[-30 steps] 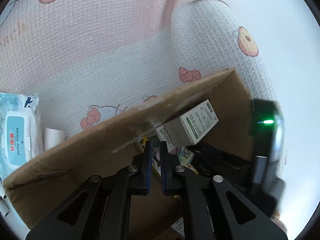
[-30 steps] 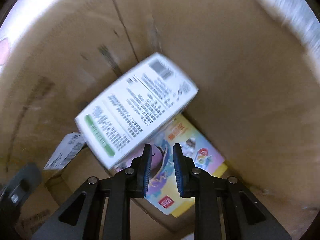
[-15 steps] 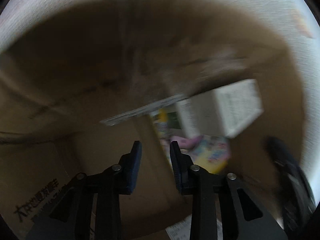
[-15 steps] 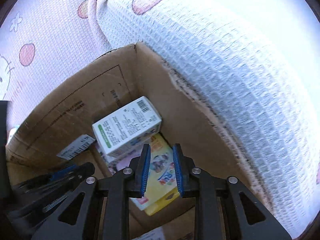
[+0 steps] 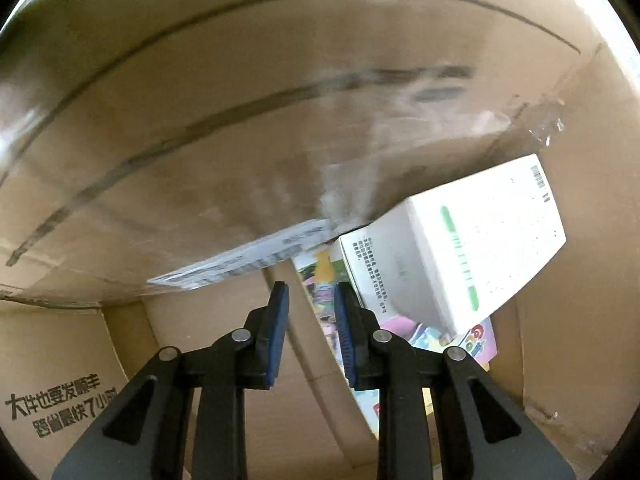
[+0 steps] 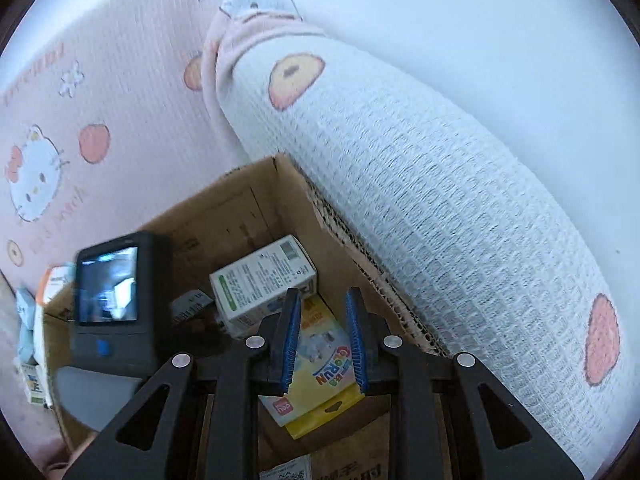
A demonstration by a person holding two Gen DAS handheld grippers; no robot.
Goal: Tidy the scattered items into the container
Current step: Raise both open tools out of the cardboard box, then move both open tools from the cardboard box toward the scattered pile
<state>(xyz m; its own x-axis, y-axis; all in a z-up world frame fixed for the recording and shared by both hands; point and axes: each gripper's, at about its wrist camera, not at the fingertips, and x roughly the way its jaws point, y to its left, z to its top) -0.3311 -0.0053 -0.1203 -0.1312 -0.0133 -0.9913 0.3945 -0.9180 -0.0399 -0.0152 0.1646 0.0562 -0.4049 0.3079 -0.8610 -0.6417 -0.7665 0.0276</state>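
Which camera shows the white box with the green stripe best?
The right wrist view: the white box is sharp and almost whole, lying in the carton on a yellow pack. The left wrist view shows it bigger, but blurred and washed out.

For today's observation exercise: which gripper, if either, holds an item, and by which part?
Neither. The left gripper and right gripper are both empty above the brown cardboard box; nothing sits between their blue pads.
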